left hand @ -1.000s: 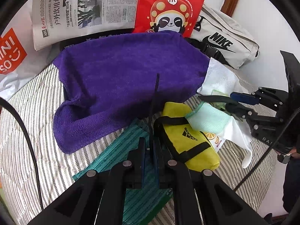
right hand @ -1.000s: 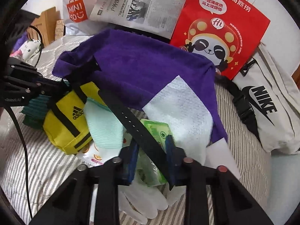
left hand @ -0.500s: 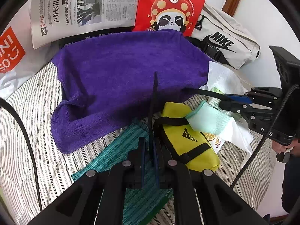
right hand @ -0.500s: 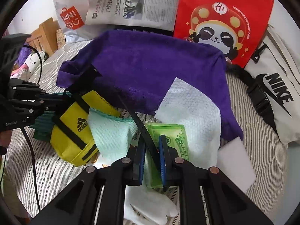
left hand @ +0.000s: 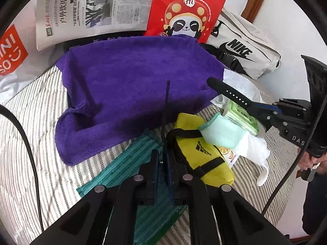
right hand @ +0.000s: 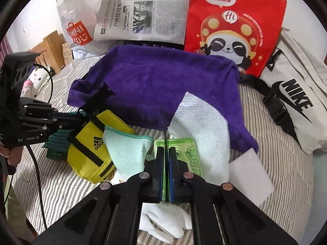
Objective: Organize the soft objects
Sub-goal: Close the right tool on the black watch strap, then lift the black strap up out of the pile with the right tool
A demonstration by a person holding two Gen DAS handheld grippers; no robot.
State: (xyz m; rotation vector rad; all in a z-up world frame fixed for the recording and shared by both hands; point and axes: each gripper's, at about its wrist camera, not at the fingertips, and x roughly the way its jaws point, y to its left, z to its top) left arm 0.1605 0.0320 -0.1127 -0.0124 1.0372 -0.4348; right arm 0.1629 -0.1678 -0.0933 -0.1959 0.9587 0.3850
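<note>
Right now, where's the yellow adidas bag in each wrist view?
Left wrist: yellow adidas bag sits lower right of centre, just right of the left tool.
Right wrist: bag lies left of centre, below the purple towel's left corner.
Shared landmark: mint cloth resting on the bag.

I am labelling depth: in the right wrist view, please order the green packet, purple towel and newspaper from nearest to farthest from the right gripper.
1. Green packet, just beyond the right gripper.
2. Purple towel, mid-bed.
3. Newspaper, standing at the back.
</note>
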